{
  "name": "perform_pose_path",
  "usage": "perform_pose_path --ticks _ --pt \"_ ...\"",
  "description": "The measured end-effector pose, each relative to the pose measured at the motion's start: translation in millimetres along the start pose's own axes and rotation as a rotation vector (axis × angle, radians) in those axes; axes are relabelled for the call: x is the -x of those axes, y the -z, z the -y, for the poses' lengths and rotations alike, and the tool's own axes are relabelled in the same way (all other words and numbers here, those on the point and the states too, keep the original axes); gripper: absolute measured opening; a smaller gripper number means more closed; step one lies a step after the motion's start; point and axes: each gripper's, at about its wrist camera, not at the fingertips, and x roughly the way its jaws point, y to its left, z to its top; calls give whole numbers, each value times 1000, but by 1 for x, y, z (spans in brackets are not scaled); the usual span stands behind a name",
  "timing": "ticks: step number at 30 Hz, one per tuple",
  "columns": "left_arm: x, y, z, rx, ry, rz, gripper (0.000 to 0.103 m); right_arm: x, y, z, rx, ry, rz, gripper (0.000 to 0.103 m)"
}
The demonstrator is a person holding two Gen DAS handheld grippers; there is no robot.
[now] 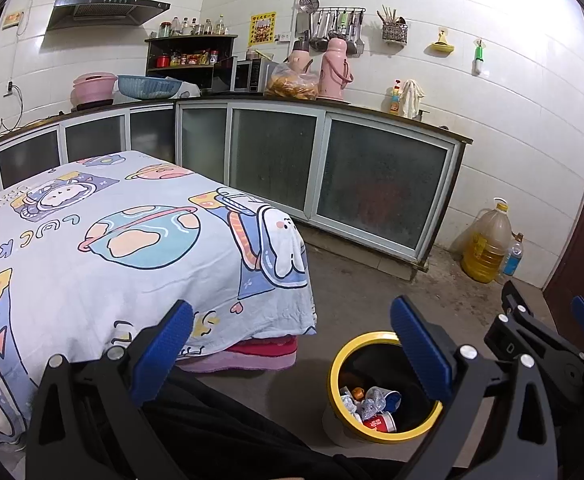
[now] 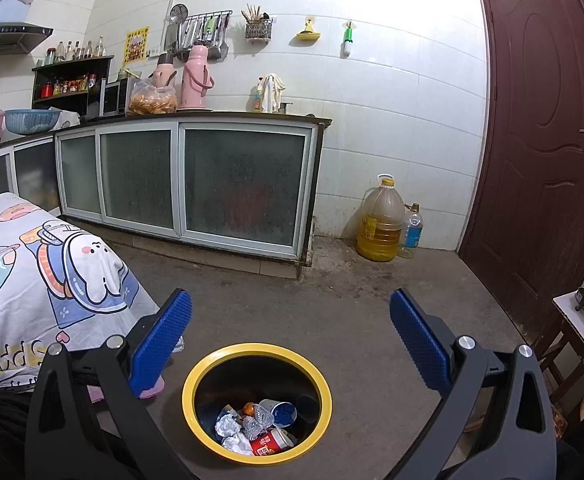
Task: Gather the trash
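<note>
No lettering on the tablecloth (image 1: 91, 264) or labels reads clearly.

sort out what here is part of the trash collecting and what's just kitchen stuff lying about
Part of the job:
- yellow-rimmed bin
- crumpled paper, red cup and blue cup inside it
- left hand-held gripper and right hand-held gripper, both open and empty

Just lying about:
- oil jug
- water bottle
- pink thermos
- cartoon cloth

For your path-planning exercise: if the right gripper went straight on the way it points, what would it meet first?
Probably bare concrete floor beyond the yellow-rimmed bin, which sits below the line; depth is unclear.
</note>
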Motion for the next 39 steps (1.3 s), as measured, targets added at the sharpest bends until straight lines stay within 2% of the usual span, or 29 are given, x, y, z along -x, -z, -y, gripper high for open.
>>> perform_pose_path --ticks 39 --pt "0 1 2 -16 11 2 95 -7 3 0 -3 5 -37 95"
